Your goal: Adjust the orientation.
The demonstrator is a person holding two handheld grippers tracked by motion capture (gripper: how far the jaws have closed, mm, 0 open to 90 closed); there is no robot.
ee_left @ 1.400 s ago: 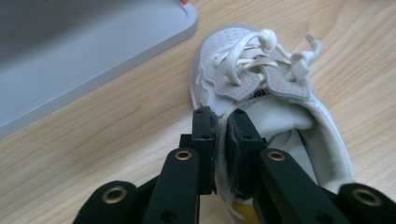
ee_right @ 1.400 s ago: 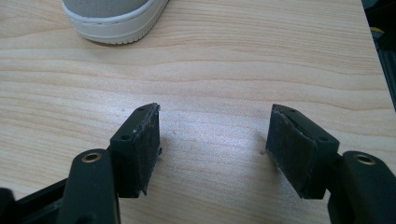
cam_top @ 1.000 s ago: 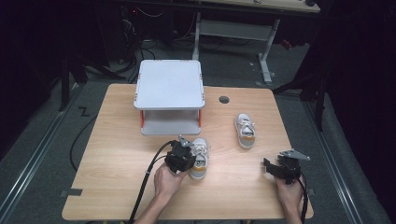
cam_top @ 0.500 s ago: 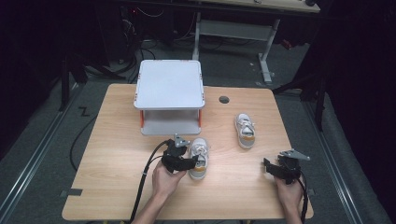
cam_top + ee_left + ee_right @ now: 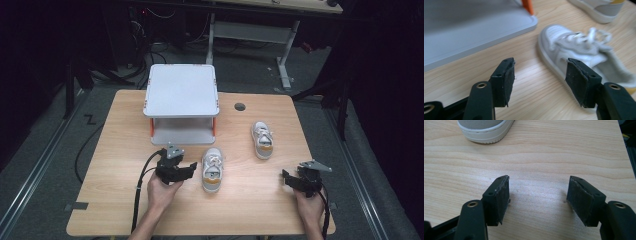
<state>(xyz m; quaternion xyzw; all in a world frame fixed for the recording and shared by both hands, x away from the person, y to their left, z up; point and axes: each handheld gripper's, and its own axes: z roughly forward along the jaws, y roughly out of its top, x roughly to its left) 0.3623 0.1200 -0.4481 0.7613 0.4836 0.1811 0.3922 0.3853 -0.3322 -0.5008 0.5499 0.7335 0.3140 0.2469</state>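
**Left tool off the shoe, jaws parted**

Since the earlier frames, the left tool (image 5: 189, 169) has drawn back to the left from the near shoe (image 5: 212, 170), on which it sat a second ago; its jaws have just been opening, and nothing lies between them now. In the left gripper view the pads (image 5: 509, 82) stand apart over bare wood, with the shoe (image 5: 584, 50) just beyond the right-hand jaw and clear of it. That shoe lies on the counter (image 5: 110, 150) at its near middle, white and grey with an orange heel patch, toe toward the shelf, laces loose. It has not shifted from where it lay.

Right tool (image 5: 287, 179): unmoved, at the near right of the counter, held in the person's right hand (image 5: 307, 207). Its jaws are spread wide with only wood between them, as the right gripper view confirms (image 5: 537, 195).

Second shoe (image 5: 262, 140): on the counter's right half, well apart from the first, toe pointing away from the person. Its sole edge (image 5: 485, 130) shows at the top of the right gripper view.

Grey two-tier shelf (image 5: 181, 102) with orange posts: at the far middle of the counter, just behind the near shoe. Its lower tray (image 5: 474, 32) appears in the left gripper view.
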